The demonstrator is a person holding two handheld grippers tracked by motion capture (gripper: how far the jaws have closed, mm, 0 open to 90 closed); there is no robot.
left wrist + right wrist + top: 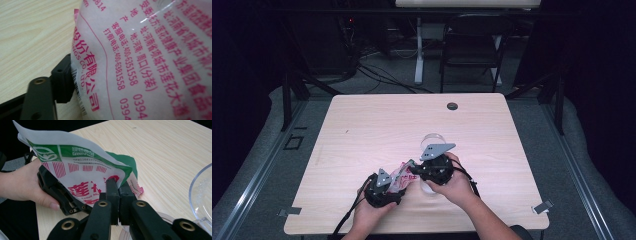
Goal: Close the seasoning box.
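Near the front edge of the table (362, 120), a little left of its middle, the person's left hand (371, 212) holds the left gripper (384, 190), and a white plastic packet (401, 176) printed with red lettering is pressed up against it. In the left gripper view one black jaw lies flat against the packet's side, so the gripper appears to be clamped on it, though the other jaw is hidden behind the plastic. Just to the right and slightly farther in, the right hand (457, 187) carries the right gripper (118, 195), whose jaws are squeezed together on the packet's torn green-and-white corner. The packet hangs between the two grippers, raised off the wood. Just beyond the right gripper a clear plastic bowl (433, 140) stands on the table. Much farther back, close to the far edge and right of centre, sits a small dark round cap (452, 106).
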